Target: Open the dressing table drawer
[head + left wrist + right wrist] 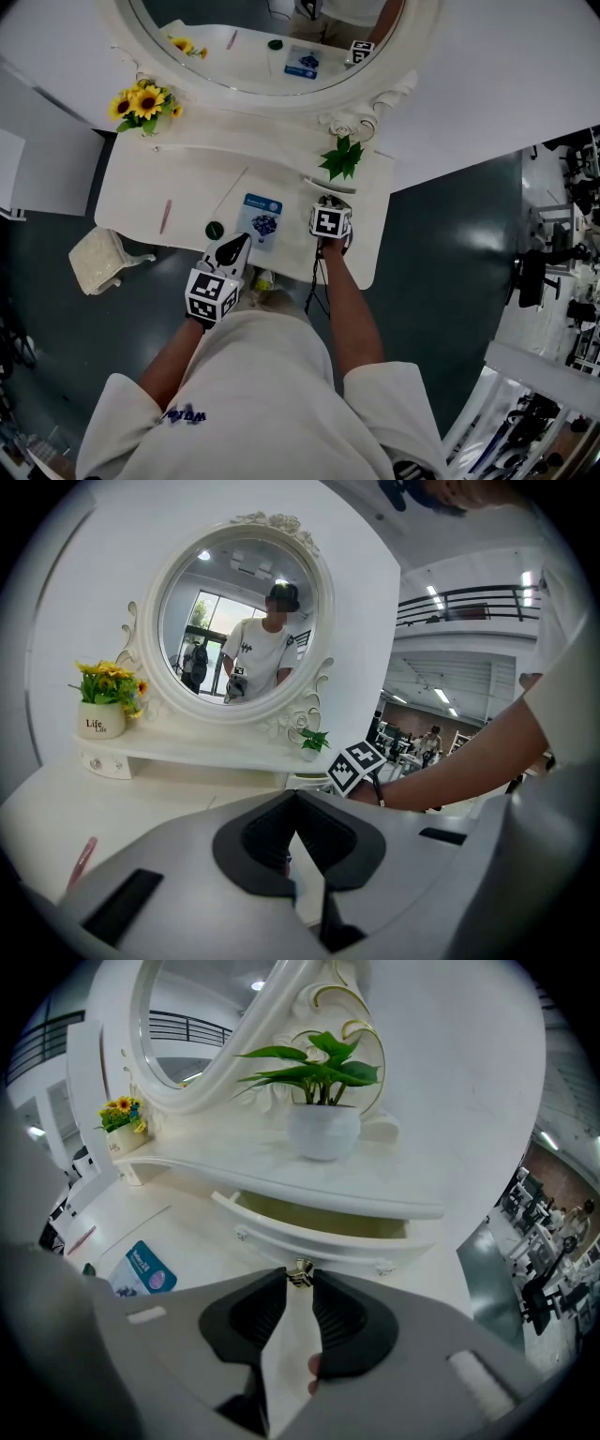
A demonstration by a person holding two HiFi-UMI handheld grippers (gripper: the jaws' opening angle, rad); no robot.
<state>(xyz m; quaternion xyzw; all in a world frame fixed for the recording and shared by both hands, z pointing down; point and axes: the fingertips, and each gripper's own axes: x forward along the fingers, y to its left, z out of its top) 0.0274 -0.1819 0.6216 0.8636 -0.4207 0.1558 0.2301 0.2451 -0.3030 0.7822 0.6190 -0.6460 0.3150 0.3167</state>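
Note:
The small white drawer (pixel 314 1235) under the dressing table's raised shelf stands pulled out a little, and its yellowish inside shows. My right gripper (pixel 300 1279) is shut on the drawer's small gold knob (pixel 300 1270), with the knob pinched between the tips. In the head view the right gripper (pixel 330 201) reaches to the drawer (pixel 321 183) just below the green plant (pixel 342 157). My left gripper (pixel 241 240) is shut on nothing and hovers over the tabletop's front edge, near a blue card (pixel 261 221). In its own view the left gripper (pixel 296 801) points toward the mirror (pixel 239 630).
On the white tabletop (pixel 141 202) lie a pink pen (pixel 166 215) and a dark round cap (pixel 215 230). A sunflower pot (pixel 142 103) stands at the shelf's left end. A cushioned stool (pixel 98 260) sits by the table's left front corner. My body is close to the table's front.

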